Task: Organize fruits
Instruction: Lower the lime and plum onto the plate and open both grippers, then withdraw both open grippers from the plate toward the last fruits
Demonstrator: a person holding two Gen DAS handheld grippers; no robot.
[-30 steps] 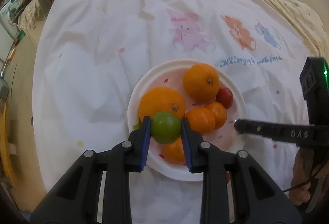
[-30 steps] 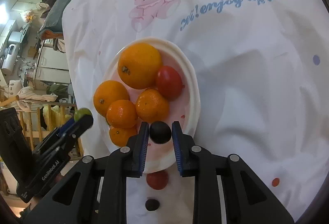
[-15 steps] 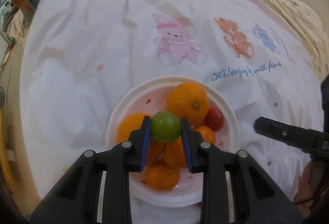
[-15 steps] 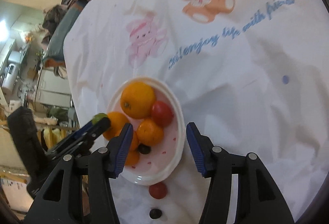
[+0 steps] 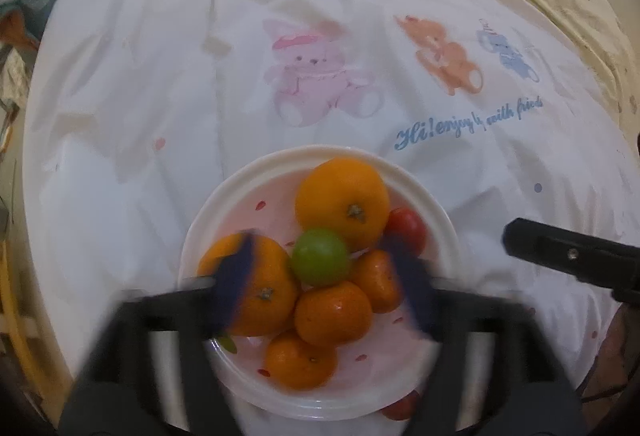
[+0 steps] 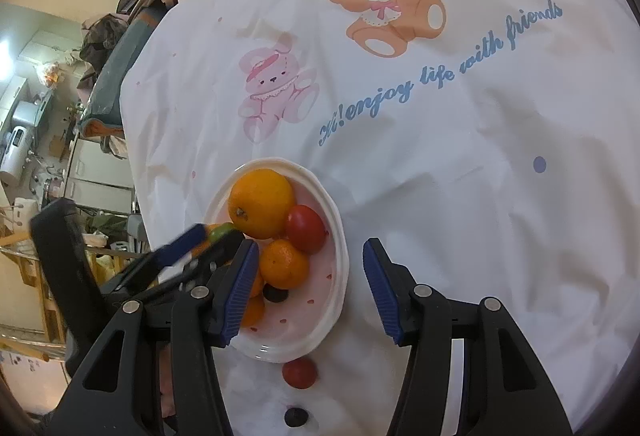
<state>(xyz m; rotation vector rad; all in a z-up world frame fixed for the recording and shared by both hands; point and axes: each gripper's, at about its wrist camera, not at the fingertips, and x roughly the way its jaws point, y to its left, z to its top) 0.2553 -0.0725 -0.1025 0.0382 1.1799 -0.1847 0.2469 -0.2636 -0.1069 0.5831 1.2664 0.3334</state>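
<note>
Left tongs (image 5: 320, 288) have just sprung wide, dropping the round green fruit (image 5: 319, 256) among the plate's (image 5: 436, 212) oranges; right tongs (image 6: 306, 290) gape empty.

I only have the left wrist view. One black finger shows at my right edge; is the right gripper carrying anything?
Observer: No. The right gripper has just been opening its jaws; they stand apart with nothing held between them.
Operator: Is any fruit in the plate hidden from me?
Observer: Yes. A small dark fruit lies low in the plate, against the small oranges.
Operator: What is left outside the plate?
Observer: Beyond the red tomato at the near rim, a second dark fruit lies on the cloth.
</note>
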